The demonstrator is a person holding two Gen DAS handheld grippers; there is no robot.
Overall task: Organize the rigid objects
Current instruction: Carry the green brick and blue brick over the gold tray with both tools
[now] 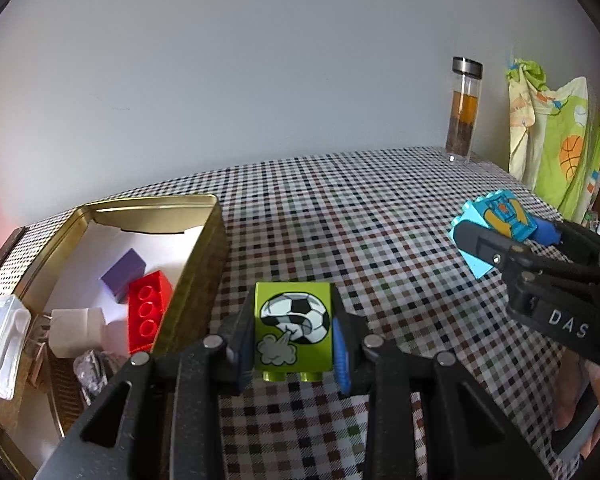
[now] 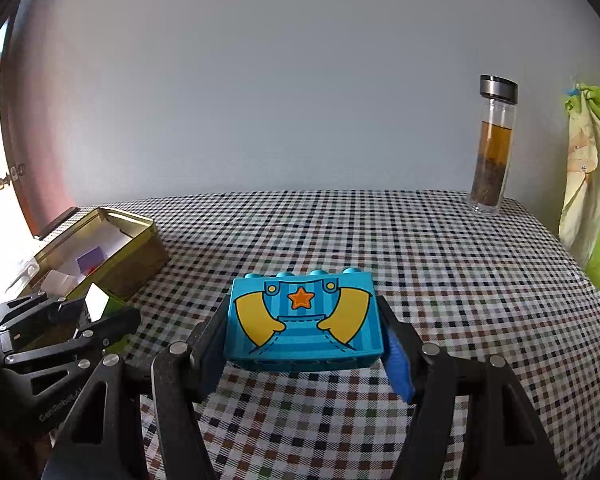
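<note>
My left gripper (image 1: 294, 334) is shut on a lime green brick (image 1: 293, 330) printed with a football, held above the checked cloth just right of the gold tin (image 1: 198, 268). Inside the tin lie a red brick (image 1: 147, 314), a purple block (image 1: 123, 274) and a white block (image 1: 78, 330). My right gripper (image 2: 304, 340) is shut on a wide blue brick (image 2: 304, 318) printed with dungarees and a star, studs facing away. In the left wrist view the blue brick (image 1: 496, 220) and right gripper (image 1: 508, 240) hang at the right. The left gripper (image 2: 100, 316) shows low on the left of the right wrist view.
A checked tablecloth (image 2: 420, 280) covers the table. A glass bottle (image 2: 494, 148) with amber liquid and a steel cap stands at the far right corner by the wall. A green and yellow printed cloth (image 1: 556, 140) hangs past the table's right edge. The gold tin (image 2: 136, 256) sits at the left edge.
</note>
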